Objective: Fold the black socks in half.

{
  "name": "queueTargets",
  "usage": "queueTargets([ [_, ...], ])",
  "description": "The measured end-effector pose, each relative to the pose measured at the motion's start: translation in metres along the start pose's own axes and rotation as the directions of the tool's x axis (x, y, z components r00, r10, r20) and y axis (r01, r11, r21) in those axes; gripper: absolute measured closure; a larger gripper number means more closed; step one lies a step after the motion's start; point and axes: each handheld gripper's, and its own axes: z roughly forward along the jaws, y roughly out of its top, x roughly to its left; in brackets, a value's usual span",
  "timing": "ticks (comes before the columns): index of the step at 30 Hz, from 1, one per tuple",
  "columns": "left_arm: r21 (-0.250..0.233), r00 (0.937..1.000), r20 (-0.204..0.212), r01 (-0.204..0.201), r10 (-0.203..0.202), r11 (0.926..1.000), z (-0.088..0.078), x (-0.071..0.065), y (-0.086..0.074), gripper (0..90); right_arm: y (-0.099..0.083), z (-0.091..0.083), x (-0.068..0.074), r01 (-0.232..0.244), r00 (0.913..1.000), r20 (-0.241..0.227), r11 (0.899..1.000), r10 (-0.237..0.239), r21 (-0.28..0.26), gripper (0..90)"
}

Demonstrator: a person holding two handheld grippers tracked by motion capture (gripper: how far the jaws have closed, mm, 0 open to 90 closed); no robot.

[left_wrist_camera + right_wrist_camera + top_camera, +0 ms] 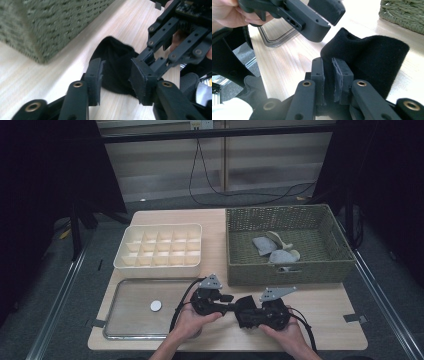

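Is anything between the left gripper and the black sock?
No. The sock lies right in front of the left gripper, partly between its open jaws. The right gripper pinches its other side.

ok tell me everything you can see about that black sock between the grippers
The black sock is soft knitted fabric, bunched and folded over into a hump on the pale wooden table, in front of the woven basket. The right gripper pinches one edge of it between its pads. The left gripper has its jaws apart around the other end, pads not pressing.
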Motion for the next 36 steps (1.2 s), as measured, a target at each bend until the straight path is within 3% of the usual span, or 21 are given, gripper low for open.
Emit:
queueTargets([
  [5,-0.018,0.9997,0.013,0.022,-0.021,0.9996,0.009,0.001,0.008,51.5,-0.002,0.000,0.000,0.004,1.0000,-0.001,1.000,-0.004,-0.009,79.8],
  [8,0.002,0.9996,0.013,0.024,-0.024,0.9997,0.016,0.001,0.008,47.3,-0.002,0.000,0.000,0.000,1.0000,-0.003,1.000,0.000,-0.014,79.8],
  [16,0.038,0.9991,-0.032,0.028,-0.027,0.9989,0.024,0.008,0.004,48.3,-0.004,-0.003,0.001,0.016,0.9999,0.004,1.000,-0.015,-0.023,78.8],
  [32,0.085,0.9989,0.015,0.042,-0.044,0.9955,0.033,0.003,-0.001,47.9,-0.013,-0.024,-0.004,0.010,0.9978,0.065,1.000,-0.010,0.002,67.6],
  [36,0.114,0.9984,0.033,0.042,-0.046,0.9925,0.034,0.001,-0.001,47.1,-0.016,-0.030,-0.006,-0.013,0.9970,0.076,1.000,0.012,0.011,67.5],
])
